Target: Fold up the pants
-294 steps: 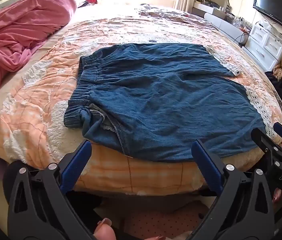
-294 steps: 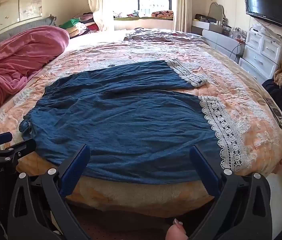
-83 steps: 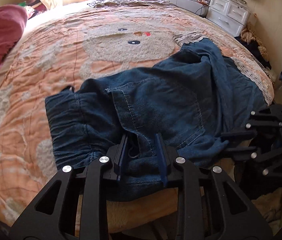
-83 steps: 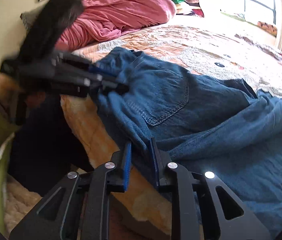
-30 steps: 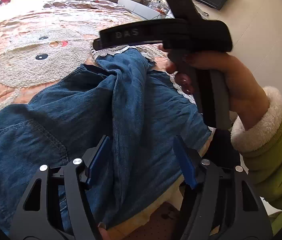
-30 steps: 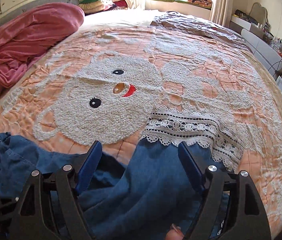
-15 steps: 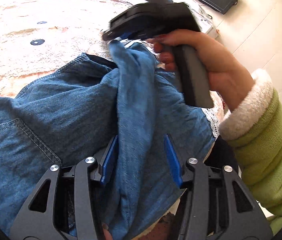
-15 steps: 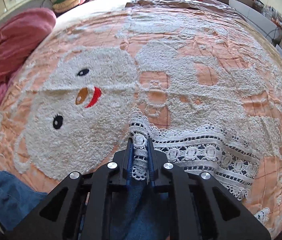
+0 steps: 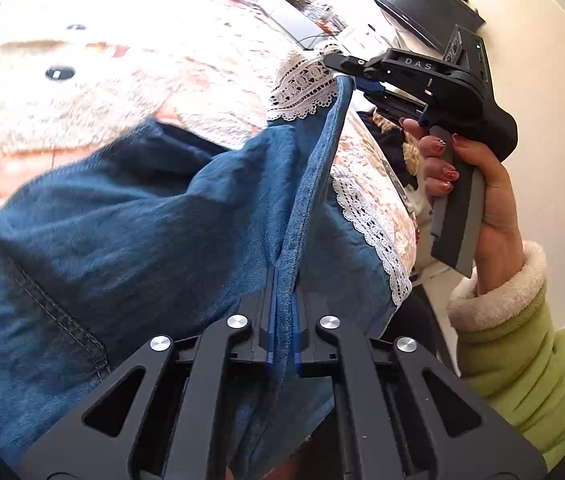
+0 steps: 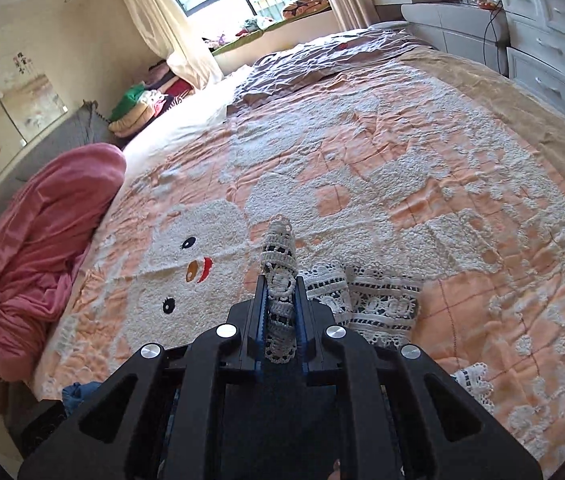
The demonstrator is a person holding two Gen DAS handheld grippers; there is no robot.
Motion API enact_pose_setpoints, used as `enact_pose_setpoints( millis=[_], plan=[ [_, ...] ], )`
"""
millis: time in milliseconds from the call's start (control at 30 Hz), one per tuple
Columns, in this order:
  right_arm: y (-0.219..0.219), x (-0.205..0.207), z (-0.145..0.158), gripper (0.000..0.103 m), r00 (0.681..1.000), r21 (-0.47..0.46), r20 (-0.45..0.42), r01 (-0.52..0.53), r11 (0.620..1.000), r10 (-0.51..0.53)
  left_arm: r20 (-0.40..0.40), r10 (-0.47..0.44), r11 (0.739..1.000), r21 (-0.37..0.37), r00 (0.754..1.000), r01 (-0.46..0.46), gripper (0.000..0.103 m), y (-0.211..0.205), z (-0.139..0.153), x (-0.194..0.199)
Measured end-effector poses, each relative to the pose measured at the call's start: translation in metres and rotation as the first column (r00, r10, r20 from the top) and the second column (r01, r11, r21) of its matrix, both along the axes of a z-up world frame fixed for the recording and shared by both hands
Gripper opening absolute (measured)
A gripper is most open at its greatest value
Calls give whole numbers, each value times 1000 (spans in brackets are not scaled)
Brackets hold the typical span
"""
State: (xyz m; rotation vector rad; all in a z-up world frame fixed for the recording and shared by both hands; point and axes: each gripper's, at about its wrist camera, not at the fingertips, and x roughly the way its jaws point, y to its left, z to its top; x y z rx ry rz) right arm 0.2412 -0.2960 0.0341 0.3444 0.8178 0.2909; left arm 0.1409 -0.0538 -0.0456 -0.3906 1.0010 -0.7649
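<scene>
**Both grippers clamped on pants**

Left gripper grips a raised denim fold of the pants. Right gripper pinches the lace hem. Pants lie along the bed near edge, lifted between tools.

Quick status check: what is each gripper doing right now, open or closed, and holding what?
Left gripper: closed on a fold of the denim pants.
Right gripper: closed on the pants' lace hem.
</scene>
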Motion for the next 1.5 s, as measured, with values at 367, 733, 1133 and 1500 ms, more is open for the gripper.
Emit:
enact_pose_setpoints(
  millis=[367,733,1133,1500],
  plan=[
    [-58,-79,28,11,992,255,92,55,965,-81,270,-12,984,176,963,-37,0,24,73,-9],
    [-102,-205,-69,11,961,192,-176,247,950,-214,213,-192,947,298,958,124,0,-15,18,-53],
    [-111,-226,-80,11,954,215,-197,267,939,-226,262,-229,913,391,938,114,1,-20,12,-79],
    [-114,-227,-103,10,936,153,-259,282,947,-237,222,-229,903,411,948,122,4,-22,-11,-81]
  ],
)
